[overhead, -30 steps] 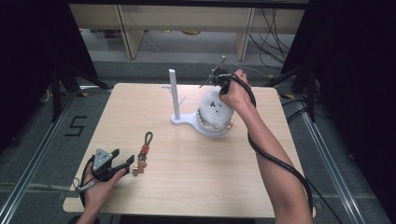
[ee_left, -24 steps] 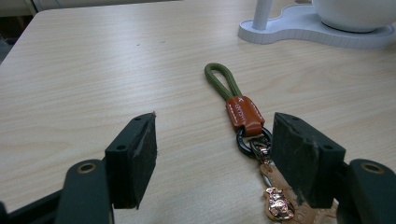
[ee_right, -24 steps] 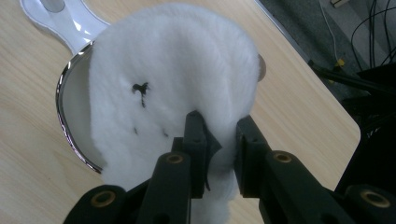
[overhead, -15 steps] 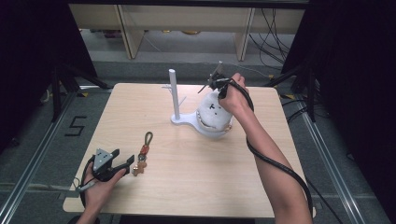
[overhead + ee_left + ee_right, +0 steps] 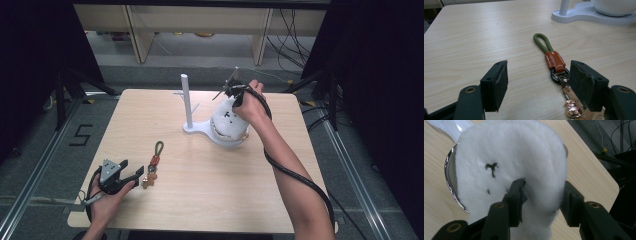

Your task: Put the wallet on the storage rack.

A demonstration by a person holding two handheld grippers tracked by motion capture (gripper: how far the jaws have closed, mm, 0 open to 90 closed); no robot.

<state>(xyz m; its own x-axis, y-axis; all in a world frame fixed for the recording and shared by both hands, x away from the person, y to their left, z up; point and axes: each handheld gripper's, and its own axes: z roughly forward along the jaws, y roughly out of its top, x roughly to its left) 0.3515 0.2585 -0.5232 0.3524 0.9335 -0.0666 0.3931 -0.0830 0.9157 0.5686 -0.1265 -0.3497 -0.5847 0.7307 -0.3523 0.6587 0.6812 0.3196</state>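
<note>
Table (image 5: 200,200) of pale wood – dark room, grey floor (image 5: 45,160) around.

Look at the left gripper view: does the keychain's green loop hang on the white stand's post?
No. The keychain lies flat on the table, its green loop apart from the white stand.

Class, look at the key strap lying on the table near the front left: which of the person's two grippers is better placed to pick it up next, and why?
The left gripper. Its open jaws already flank the key strap, which lies flat on the table. The right gripper is across the table at the white plush toy, its jaws just opened with plush between them.
</note>
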